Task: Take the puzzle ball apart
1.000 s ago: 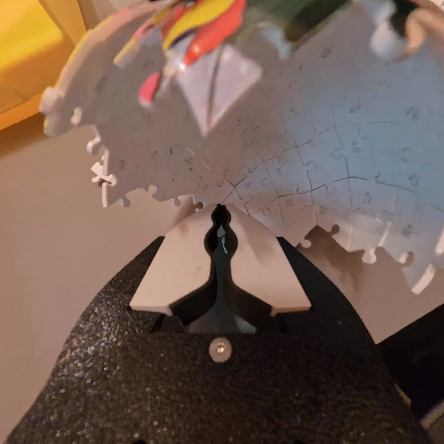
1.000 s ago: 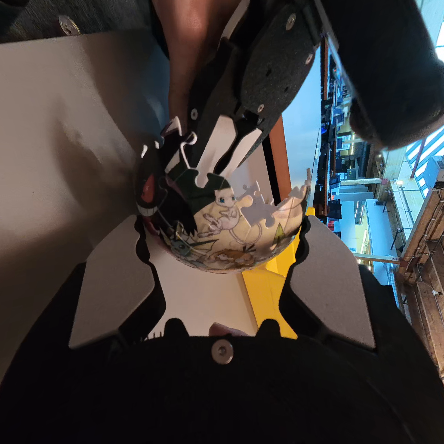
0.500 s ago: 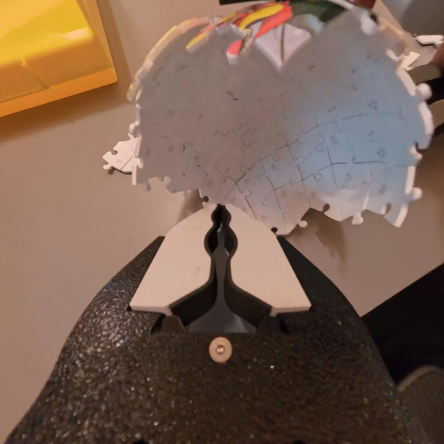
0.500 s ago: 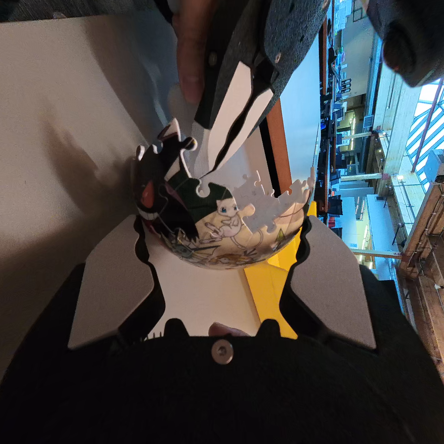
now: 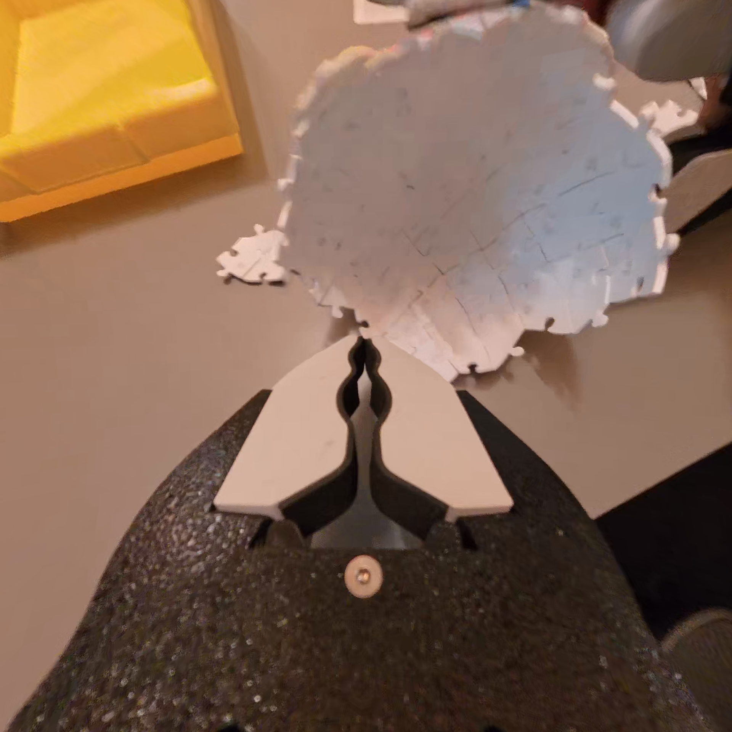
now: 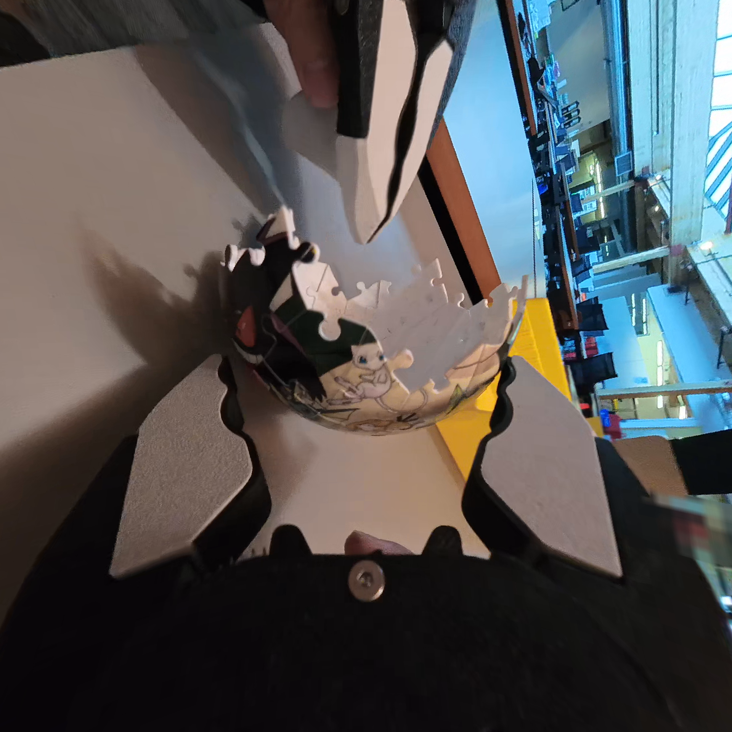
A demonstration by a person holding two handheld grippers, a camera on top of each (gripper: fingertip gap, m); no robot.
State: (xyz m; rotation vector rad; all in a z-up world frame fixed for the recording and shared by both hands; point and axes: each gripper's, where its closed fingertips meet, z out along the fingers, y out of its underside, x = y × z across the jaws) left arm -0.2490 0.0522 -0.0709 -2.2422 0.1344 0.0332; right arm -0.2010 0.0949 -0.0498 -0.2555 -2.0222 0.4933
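The puzzle ball is down to a jagged half shell (image 6: 356,380), printed with cartoon figures outside and plain white inside (image 5: 475,206). My right gripper (image 6: 368,368) is shut on the shell, one finger on each side, and holds it above the table. My left gripper (image 5: 362,344) is shut, its tips just in front of the shell's near rim. In the right wrist view the left gripper (image 6: 370,237) hangs a little off the rim, apart from it. No piece shows sticking out of its tips.
A yellow bin (image 5: 99,99) stands at the far left of the beige table (image 5: 119,376) and also shows in the right wrist view (image 6: 530,356). Loose joined white pieces (image 5: 253,257) lie beside the shell, more (image 5: 669,119) at the far right. The table edge (image 5: 653,499) runs near right. Across from one pair of fingers to the other is roughly 8 cm.
My left gripper has drawn back from the shell's rim, where its tips were half a second ago. The right gripper still holds the shell, which now sits farther off in the left wrist view.
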